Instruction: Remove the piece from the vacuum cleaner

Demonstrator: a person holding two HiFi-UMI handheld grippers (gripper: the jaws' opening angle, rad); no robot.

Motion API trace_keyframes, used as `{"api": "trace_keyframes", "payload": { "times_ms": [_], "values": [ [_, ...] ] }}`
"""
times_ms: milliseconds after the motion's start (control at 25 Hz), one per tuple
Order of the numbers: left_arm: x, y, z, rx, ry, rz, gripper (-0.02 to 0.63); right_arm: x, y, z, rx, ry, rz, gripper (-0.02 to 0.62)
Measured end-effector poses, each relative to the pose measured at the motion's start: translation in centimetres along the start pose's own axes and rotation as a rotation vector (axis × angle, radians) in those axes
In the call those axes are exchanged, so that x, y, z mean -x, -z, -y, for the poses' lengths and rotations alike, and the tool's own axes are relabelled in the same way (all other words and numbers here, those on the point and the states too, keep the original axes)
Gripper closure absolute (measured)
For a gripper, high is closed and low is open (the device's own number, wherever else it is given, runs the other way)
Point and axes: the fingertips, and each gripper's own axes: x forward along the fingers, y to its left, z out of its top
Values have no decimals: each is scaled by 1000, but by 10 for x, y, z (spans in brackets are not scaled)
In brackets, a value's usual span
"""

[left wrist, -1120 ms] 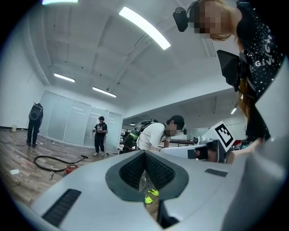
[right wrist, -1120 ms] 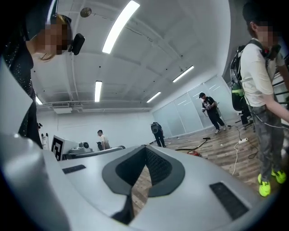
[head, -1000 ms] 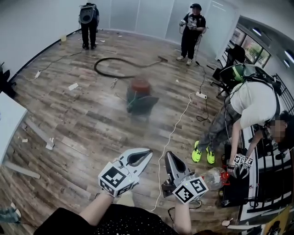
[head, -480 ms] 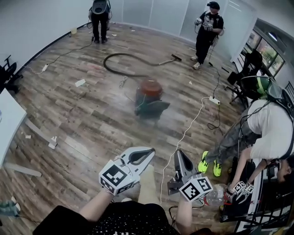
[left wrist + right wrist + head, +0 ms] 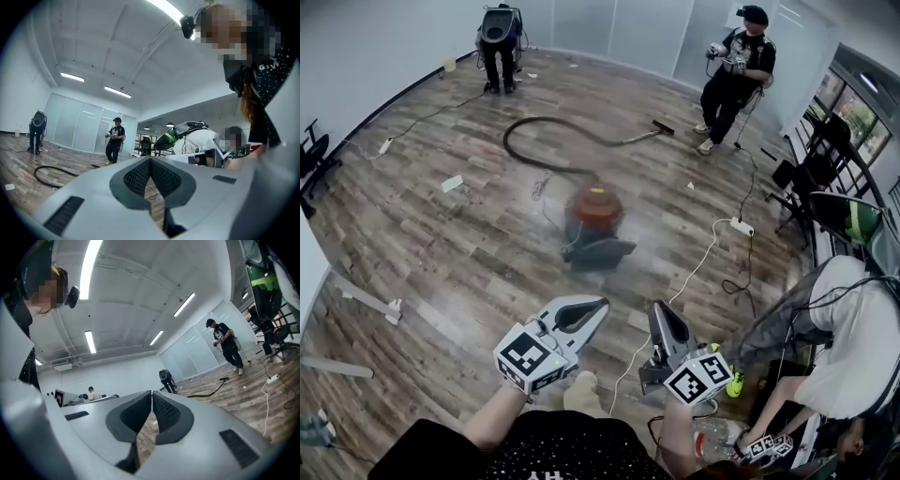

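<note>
A red-topped canister vacuum cleaner stands on the wooden floor in the middle of the head view. Its black hose loops away behind it to a floor nozzle. My left gripper and right gripper are held side by side low in the view, well short of the vacuum. Both are shut with nothing between the jaws. In the left gripper view the shut left gripper tilts upward, with a stretch of hose at the left. The right gripper view shows the shut right gripper and the far hose.
A white power cable runs from near my grippers to a power strip. Scraps of paper lie on the floor. Two people stand at the far wall, one bent over, one holding grippers. Another person bends over at the right.
The head view has moved forward and turned: the vacuum sits nearer the middle and closer, and the bent person at right has slid lower. Both grippers stay shut and side by side.
</note>
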Motion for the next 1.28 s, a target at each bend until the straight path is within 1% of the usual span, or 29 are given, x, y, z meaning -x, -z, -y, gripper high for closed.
{"api": "trace_keyframes", "payload": {
  "times_ms": [240,440,680,800,960,1080,1160,1280],
  "values": [
    [-51,-1,-57,3,-49,-18,598,-51,-10,62,-26,-22,-42,586],
    [-84,13,-100,17,-60,-64,598,-82,-5,101,-96,-9,-61,586],
    [-144,29,-160,40,-37,-81,598,-143,-8,157,-106,17,-85,586],
    [-175,29,-197,33,-11,-78,598,-182,-14,185,-116,27,-95,586],
    [-205,30,-252,23,32,-68,598,-238,-16,220,-115,-12,-90,586],
    [-217,53,-298,19,32,-103,598,-273,-6,248,-94,-35,-101,586],
    [-224,75,-322,38,31,-113,598,-290,5,268,-81,-45,-113,586],
    [-231,124,-348,61,25,-134,598,-302,35,303,-69,-49,-126,586]
  ]
}}
